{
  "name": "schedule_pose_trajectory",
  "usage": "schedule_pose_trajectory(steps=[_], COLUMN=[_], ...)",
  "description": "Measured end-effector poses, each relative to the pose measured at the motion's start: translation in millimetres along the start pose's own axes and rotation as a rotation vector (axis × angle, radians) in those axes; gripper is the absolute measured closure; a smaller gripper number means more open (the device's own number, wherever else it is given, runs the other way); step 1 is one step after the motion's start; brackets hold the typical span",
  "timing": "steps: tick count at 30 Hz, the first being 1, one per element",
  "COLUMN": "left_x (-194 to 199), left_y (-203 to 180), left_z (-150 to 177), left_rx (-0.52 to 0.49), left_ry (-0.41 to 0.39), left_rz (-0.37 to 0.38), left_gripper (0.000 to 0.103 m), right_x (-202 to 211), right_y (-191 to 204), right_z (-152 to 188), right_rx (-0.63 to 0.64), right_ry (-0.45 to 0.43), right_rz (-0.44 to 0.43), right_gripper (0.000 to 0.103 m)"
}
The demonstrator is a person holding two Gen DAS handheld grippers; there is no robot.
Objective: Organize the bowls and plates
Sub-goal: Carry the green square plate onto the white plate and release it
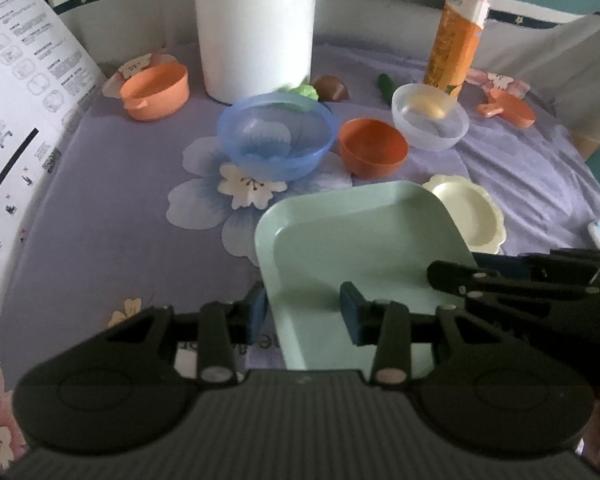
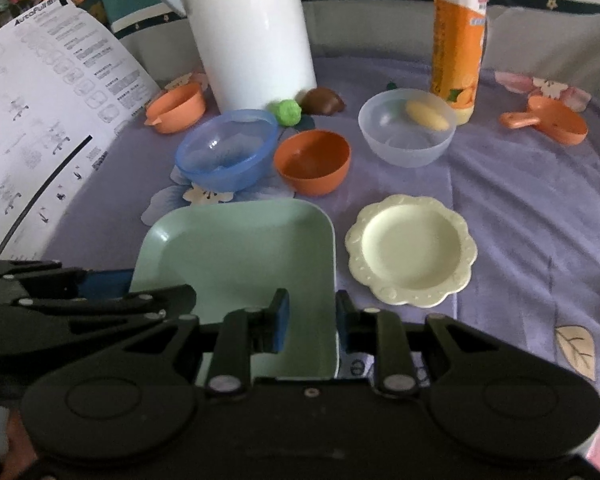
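Both my grippers, left (image 1: pixel 305 314) and right (image 2: pixel 311 322), straddle opposite edges of the green tray (image 1: pixel 360 236), fingers parted, unclenched. Cream plate (image 2: pixel 411 250) lies just right of it.

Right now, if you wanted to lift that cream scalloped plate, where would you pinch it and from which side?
Probably the near rim of the cream scalloped plate, approached from the camera side by the right gripper. It lies flat with a raised, flared edge for one finger to slip under; its left side sits close beside the green square tray, leaving less room there.
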State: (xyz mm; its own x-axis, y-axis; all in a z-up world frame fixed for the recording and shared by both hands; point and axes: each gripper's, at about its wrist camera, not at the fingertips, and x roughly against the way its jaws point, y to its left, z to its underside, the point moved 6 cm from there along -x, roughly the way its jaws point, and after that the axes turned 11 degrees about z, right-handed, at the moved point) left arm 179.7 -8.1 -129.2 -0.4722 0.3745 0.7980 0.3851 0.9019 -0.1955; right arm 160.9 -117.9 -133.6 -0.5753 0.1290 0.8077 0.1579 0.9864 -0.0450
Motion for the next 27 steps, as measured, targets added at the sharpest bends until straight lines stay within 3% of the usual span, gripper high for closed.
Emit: schedule_pose_trajectory(steps=[13, 27], left_x=[61.3, 131.8], left_y=[7.0, 66.1], left_z=[22.1, 69.1], left_rx=[-0.031, -0.001], left_ry=[-0.029, -0.044], left_rz=[-0.035, -0.121], left_gripper=[0.064, 0.060], right_x=[53.7, 99.5], right_y=[31.6, 114.1], right_z=[14.5, 48.5], right_rx=[0.049, 0.088], right_ry=[-0.004, 0.077], right_rz=[-0.025, -0.155], right_gripper=[0.078, 0.078])
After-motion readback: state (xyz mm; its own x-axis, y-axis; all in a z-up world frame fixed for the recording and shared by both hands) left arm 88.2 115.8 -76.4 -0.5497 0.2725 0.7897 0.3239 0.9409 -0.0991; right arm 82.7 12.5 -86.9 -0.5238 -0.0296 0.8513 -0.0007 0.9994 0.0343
